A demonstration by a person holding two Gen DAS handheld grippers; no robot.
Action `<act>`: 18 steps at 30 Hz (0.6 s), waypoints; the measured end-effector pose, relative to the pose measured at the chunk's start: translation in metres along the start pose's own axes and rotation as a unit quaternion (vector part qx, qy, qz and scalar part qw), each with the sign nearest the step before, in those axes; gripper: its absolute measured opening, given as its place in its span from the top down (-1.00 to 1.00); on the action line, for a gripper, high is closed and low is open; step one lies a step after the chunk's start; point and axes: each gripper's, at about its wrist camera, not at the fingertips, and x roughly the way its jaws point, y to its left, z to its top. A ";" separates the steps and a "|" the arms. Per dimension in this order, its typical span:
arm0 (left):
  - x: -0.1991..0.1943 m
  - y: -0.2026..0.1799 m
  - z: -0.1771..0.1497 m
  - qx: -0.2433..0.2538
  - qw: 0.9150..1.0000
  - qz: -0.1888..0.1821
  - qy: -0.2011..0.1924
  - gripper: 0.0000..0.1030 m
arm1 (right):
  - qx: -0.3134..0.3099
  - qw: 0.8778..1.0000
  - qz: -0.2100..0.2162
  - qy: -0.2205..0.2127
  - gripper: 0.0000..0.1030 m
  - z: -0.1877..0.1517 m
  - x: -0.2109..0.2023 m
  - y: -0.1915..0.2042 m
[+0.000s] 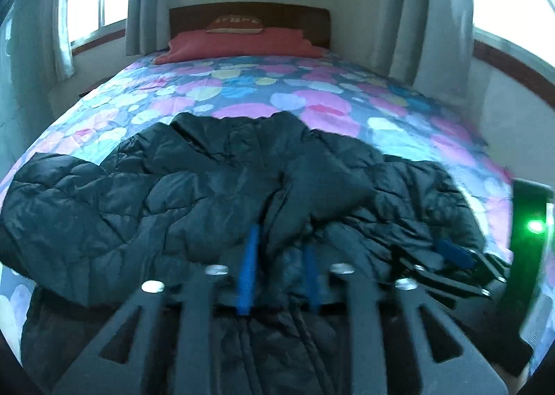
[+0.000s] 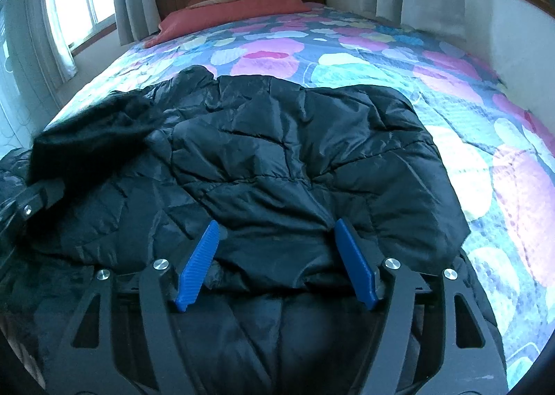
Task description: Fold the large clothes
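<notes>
The black padded jacket lies crumpled on the bed. The right gripper stands wide, the left gripper narrowly parted (neither grips). Both should pinch the near hem squarely, one layer only.

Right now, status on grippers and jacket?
Left gripper part open over jacket, right gripper open, nothing clamped. Jacket rumpled on bed. Nothing in the way.

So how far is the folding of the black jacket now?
Partly done. The black puffer jacket lies on the bedspread, its right side apparently folded inward, though bunched. In hand: the left gripper has its jaws partly open with a fold of cloth between them; the right gripper is open over the near edge. Left: the other end, spread wide in the left view, plus smoothing.
</notes>
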 end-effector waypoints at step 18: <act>-0.087 0.151 -0.030 -0.086 0.989 0.109 -0.051 -0.22 | 0.029 0.994 0.102 0.025 -0.36 0.028 0.004 0.072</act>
